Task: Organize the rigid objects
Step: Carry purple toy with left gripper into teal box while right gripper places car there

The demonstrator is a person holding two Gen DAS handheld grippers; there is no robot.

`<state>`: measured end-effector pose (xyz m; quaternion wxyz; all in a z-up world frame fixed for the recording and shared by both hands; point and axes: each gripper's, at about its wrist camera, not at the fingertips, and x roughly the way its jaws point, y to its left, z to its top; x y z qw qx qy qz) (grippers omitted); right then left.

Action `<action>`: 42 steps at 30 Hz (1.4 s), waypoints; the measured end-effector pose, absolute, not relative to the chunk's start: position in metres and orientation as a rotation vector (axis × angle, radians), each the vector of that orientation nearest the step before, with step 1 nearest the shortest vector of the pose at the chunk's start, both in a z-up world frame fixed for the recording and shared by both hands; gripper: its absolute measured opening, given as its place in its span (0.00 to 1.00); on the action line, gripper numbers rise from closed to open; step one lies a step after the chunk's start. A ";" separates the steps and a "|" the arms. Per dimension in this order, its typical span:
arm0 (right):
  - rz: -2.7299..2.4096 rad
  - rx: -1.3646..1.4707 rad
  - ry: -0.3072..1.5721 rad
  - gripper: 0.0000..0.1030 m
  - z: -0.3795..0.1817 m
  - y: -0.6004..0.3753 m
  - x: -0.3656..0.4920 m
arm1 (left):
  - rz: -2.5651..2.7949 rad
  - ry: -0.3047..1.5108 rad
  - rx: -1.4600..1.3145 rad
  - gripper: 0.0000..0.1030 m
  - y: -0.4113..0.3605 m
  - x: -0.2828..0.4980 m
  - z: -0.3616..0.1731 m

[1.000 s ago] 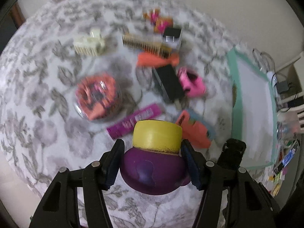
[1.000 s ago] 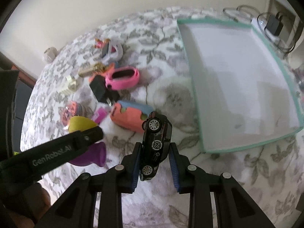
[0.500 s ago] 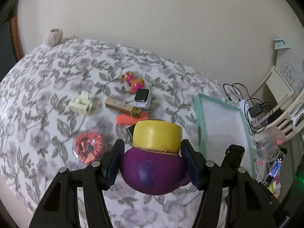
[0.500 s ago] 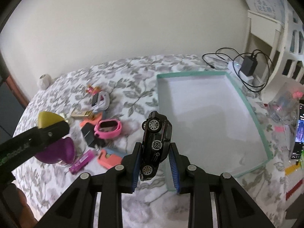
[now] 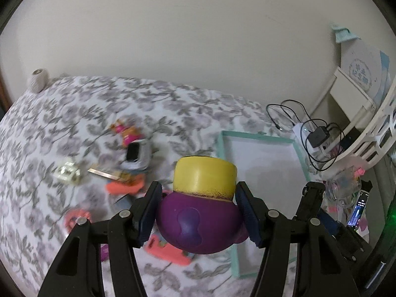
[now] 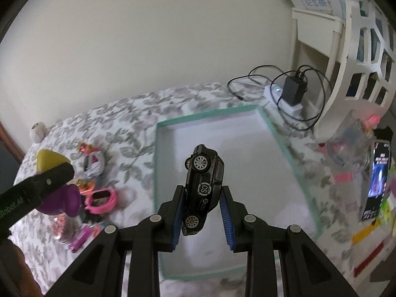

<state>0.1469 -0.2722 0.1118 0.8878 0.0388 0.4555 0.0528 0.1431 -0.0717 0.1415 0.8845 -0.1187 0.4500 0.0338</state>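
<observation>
My left gripper [image 5: 199, 212] is shut on a purple toy with a yellow top [image 5: 201, 198], held above the flowered bed cover beside the teal-rimmed white tray [image 5: 300, 159]. The toy also shows in the right wrist view [image 6: 60, 199] at the left. My right gripper [image 6: 201, 212] is shut on a black toy car [image 6: 203, 188], nose up, held over the tray [image 6: 158, 173]. Loose items lie left of the tray: pink glasses [image 6: 100, 198], a smartwatch [image 5: 135, 154], an orange piece [image 5: 123, 186].
A charger and cables [image 6: 294, 91] lie past the tray's far corner. A white shelf unit [image 6: 358, 57] and a lit phone [image 6: 378, 178] stand at the right. A yarn ball [image 5: 37, 81] sits at the bed's far left by the wall.
Both grippers have lifted and moved right with their loads. The right gripper with the car now hangs over the tray; the left gripper is higher above the pile.
</observation>
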 end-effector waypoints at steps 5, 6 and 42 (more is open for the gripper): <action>0.096 0.058 0.961 0.29 0.100 -0.293 0.167 | 0.039 0.951 -0.212 0.61 -0.098 0.174 0.136; 0.090 0.052 0.967 0.29 0.096 -0.297 0.172 | 0.030 0.957 -0.200 0.61 -0.105 0.181 0.133; 0.076 0.071 1.122 0.46 0.031 -0.321 0.230 | -0.047 1.114 -0.162 0.62 -0.156 0.239 0.065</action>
